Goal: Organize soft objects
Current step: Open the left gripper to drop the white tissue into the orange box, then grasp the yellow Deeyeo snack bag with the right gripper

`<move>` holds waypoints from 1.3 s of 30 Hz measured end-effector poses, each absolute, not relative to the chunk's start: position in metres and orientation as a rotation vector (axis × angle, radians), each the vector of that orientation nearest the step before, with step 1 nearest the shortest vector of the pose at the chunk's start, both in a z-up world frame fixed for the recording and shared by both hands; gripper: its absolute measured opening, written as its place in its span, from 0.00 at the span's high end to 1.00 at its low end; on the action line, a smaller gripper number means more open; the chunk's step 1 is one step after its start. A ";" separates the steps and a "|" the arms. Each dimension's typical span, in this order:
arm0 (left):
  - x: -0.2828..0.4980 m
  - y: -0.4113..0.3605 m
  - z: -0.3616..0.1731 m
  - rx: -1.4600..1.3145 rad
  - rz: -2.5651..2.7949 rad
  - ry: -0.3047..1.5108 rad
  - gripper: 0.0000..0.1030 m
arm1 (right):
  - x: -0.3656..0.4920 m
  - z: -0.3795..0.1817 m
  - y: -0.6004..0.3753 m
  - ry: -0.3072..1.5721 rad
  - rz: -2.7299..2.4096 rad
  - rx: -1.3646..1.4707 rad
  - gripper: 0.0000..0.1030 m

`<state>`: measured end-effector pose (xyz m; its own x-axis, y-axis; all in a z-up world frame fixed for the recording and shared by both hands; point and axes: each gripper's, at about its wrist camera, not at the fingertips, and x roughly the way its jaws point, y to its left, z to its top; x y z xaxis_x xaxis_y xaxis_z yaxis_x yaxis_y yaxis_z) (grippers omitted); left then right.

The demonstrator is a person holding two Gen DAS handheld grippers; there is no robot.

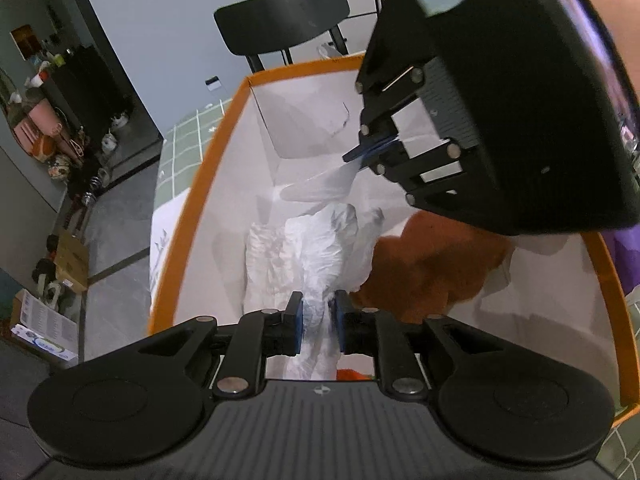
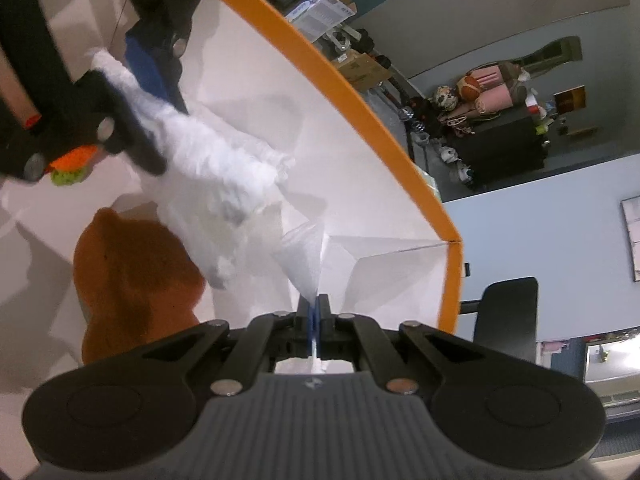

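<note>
Both tools lowered into a white box with an orange rim (image 1: 208,168), each pinching part of the same soft bundle.

Left tool (image 1: 319,322): blue pads narrowly parted and pressed against a crumpled white fabric item (image 1: 316,256), which passes straight between them and runs forward from the tips along the box floor. In the right wrist view, same left tool (image 2: 132,92) seen at upper left, the white fabric (image 2: 208,152) hanging from its pads and slanting down toward the box's middle.

Right tool (image 2: 315,312): jaws fully closed on a thin, translucent sheet of plastic film (image 2: 304,264), fanning out ahead of the tips toward the far corner of the box (image 2: 452,240). In the left wrist view, right tool (image 1: 370,152) entering from upper right, the film (image 1: 320,188) trailing from its tips down to the white fabric; whether film and fabric are one piece cannot be told.

Brown plush toy (image 1: 424,268) lying on the box floor just beside the white fabric, on the right of the left tool, touching the fabric's edge; also visible at lower left of the right tool (image 2: 132,272). Small orange and green soft item (image 2: 70,166) near the box wall under the left tool.

Black chair (image 1: 280,20) beyond the box's far edge.
</note>
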<state>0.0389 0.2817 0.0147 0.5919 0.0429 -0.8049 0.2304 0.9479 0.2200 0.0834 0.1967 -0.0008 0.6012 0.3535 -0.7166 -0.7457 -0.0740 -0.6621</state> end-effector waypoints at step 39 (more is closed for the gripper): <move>0.008 0.216 0.068 0.401 -0.173 0.802 0.33 | 0.052 0.078 0.105 0.331 0.930 -1.187 0.48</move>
<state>0.0078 0.2164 0.0680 0.6863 0.0000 -0.7273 0.2997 0.9112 0.2828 0.0515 0.1046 0.0779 0.6020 0.4418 -0.6651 -0.7628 0.0718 -0.6427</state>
